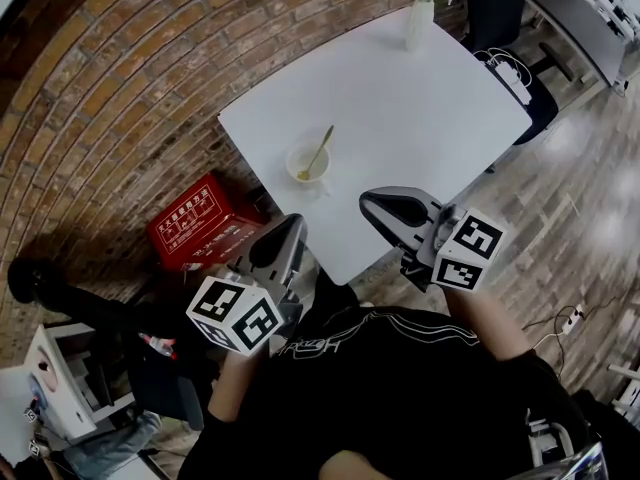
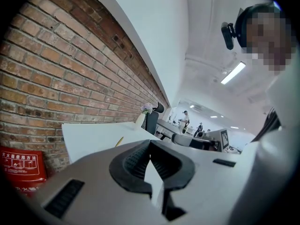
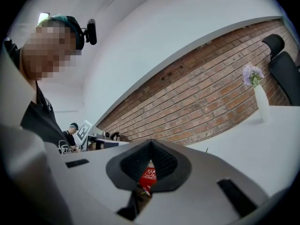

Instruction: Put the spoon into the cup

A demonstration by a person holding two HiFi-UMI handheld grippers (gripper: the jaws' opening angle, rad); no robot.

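**Seemingly complete: spoon in cup, both grippers empty**

Left gripper [image 2: 150, 142]: jaws closed tip to tip, nothing between them. Only the hollow between the ribbed pads shows pale table through it. Right gripper [image 3: 151, 142]: likewise closed and empty, with a red crate [image 3: 149, 176] glimpsed through its hollow.

In the head view both grippers hang close to the person's body, at the near edge of the white table [image 1: 430, 108], left [image 1: 288, 226] and right [image 1: 372, 204], well apart from the work.

The spoon [image 1: 320, 151] stands bowl-down in the cup [image 1: 306, 161], its gold handle leaning out over the rim toward the table's middle. The cup sits near the table's left edge. A vase [image 1: 419, 20] with flowers stands at the far corner.

Judgement: the placing step appears done and no further move is called for beyond keeping clear of the cup.

Limits: the spoon's bowl is hidden inside the cup. The left gripper view shows only a sliver of handle [image 2: 119, 141], and the cup lies behind the gripper body.
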